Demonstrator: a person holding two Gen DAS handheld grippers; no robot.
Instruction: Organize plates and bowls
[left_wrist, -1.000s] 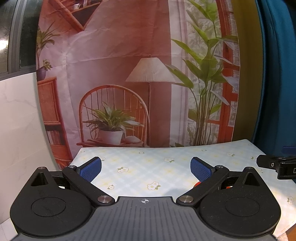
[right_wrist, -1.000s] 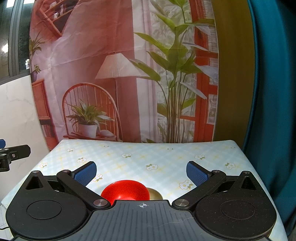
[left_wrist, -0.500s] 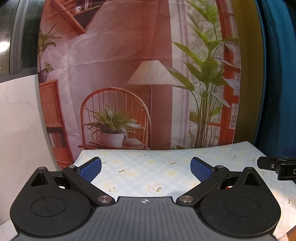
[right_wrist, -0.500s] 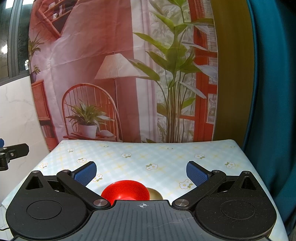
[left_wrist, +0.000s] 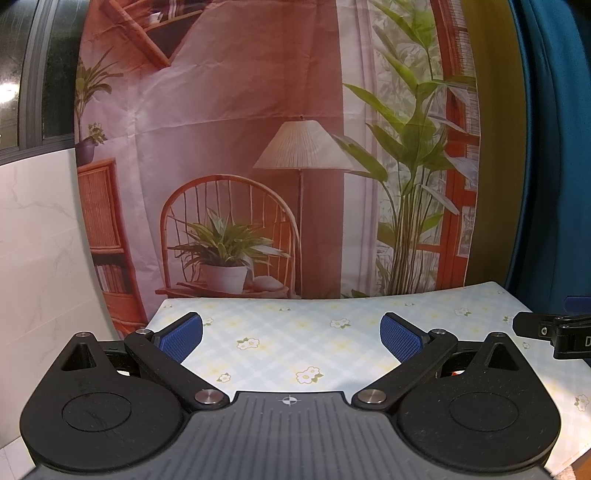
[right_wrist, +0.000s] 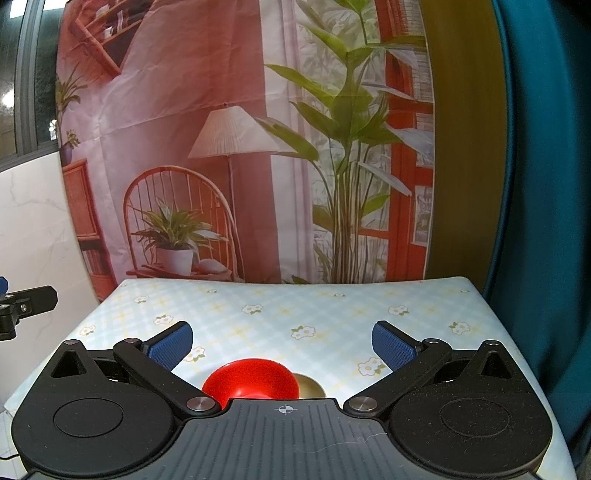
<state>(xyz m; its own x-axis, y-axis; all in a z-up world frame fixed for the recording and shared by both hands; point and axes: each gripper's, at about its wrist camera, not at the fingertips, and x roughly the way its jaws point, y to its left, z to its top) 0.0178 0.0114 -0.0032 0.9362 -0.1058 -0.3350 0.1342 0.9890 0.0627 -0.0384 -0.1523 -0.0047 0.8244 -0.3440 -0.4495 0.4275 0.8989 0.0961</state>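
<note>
Through the left view, my left gripper is spread wide, holding nothing over bare tablecloth. Through the right view, my right gripper gapes too; the red bowl sits just below it, half hidden, so I might clip its rim descending.

Your right tongs hang over the table's near edge; a bowl lies just below them, a second dish touching its right side, backdrop behind.
</note>
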